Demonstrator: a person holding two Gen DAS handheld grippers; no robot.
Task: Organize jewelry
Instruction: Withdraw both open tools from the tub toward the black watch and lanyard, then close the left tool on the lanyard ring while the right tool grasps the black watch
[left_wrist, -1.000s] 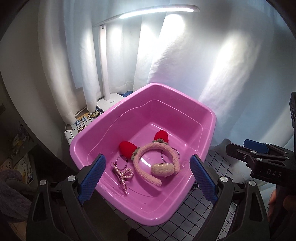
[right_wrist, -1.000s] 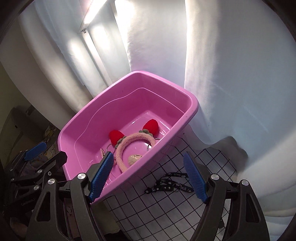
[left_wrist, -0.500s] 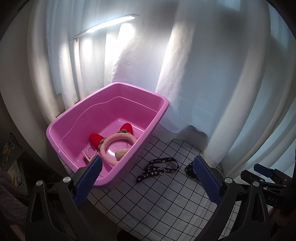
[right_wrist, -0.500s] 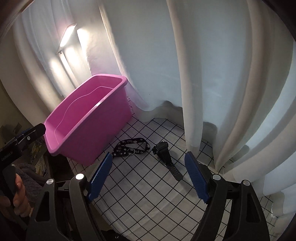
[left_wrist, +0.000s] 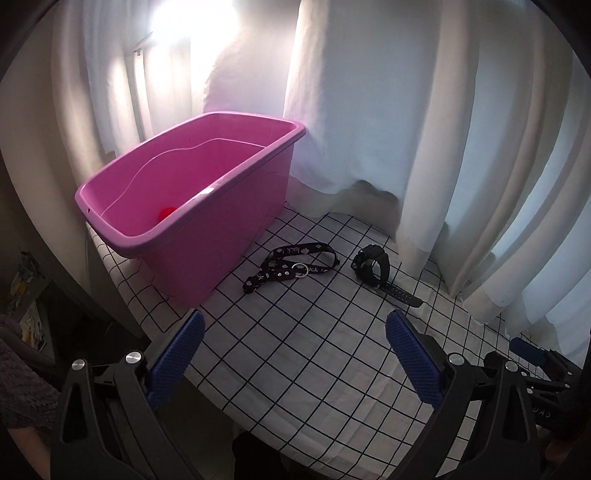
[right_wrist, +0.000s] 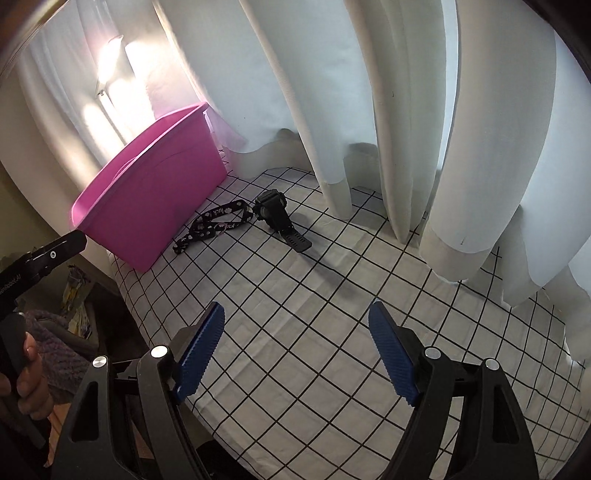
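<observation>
Both grippers hang spread and empty above the grid cloth (left_wrist: 295, 354): the left gripper (left_wrist: 293, 354) at the bottom of its view, the right gripper (right_wrist: 295, 350) likewise in its own.

2 items lie loose on the cloth. The strap (left_wrist: 291, 264), black with printed lettering and a metal ring, sits at center frame in the left view, just beside the tub's near wall. The watch (left_wrist: 375, 264) lies right of it, near but apart, its band tail pointing toward lower right.

The tub (left_wrist: 122, 236) fills the left half of that view; a red bit (left_wrist: 167, 213) shows inside, the rest hidden by the wall.

The strap looks light and limp, so it will likely droop and trail when lifted; pinching near the ring or where the loops overlap seems safest. The watch looks heavier and stiffer, with a flexible band. Its case is bulky, so closing across the band beside the case seems the surer hold.
</observation>
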